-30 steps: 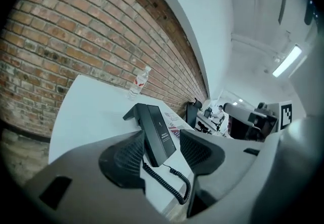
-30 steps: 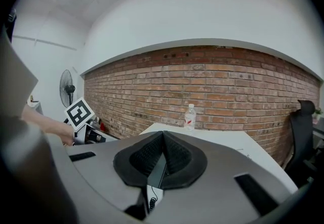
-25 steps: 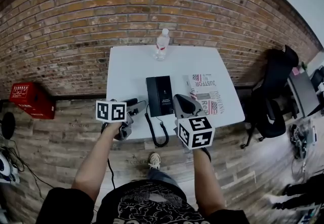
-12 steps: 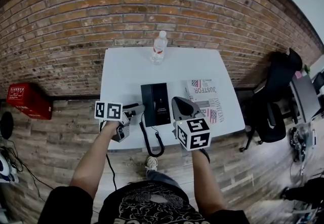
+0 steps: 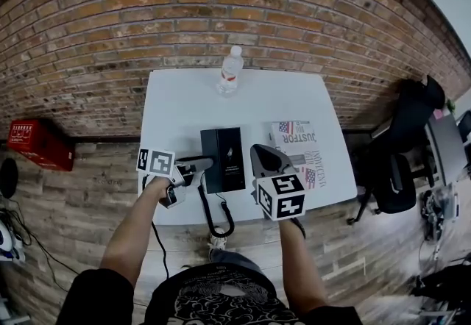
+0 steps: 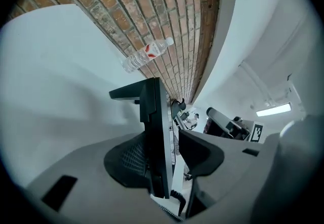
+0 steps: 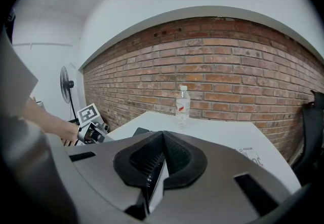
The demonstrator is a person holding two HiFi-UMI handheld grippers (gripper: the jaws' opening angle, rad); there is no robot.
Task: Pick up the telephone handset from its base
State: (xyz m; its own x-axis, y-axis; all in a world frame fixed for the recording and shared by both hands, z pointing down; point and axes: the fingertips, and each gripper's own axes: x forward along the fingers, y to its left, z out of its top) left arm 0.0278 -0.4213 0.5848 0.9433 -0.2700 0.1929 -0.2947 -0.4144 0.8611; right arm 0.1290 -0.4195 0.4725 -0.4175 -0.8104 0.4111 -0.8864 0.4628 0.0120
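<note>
The black telephone (image 5: 223, 159) lies flat in the middle of the white table (image 5: 176, 103), and its coiled cord (image 5: 213, 217) loops off the near edge. My left gripper (image 5: 197, 164) is at the phone's left edge. In the left gripper view the handset (image 6: 156, 132) stands as a dark slab between the jaws of the left gripper (image 6: 164, 147). Those jaws are closing, and a narrow gap still shows beside one pad. My right gripper (image 5: 265, 156) hovers just right of the phone with its jaws shut and nothing in them (image 7: 162, 139).
A clear water bottle (image 5: 230, 70) stands at the table's far edge in front of the brick wall. A printed paper (image 5: 298, 147) lies right of the phone. A red crate (image 5: 33, 143) sits on the floor at left, a black office chair (image 5: 397, 162) at right.
My left gripper has moved right and down until its jaws straddle the phone's left edge. The right gripper has sunk a little beside the phone.
</note>
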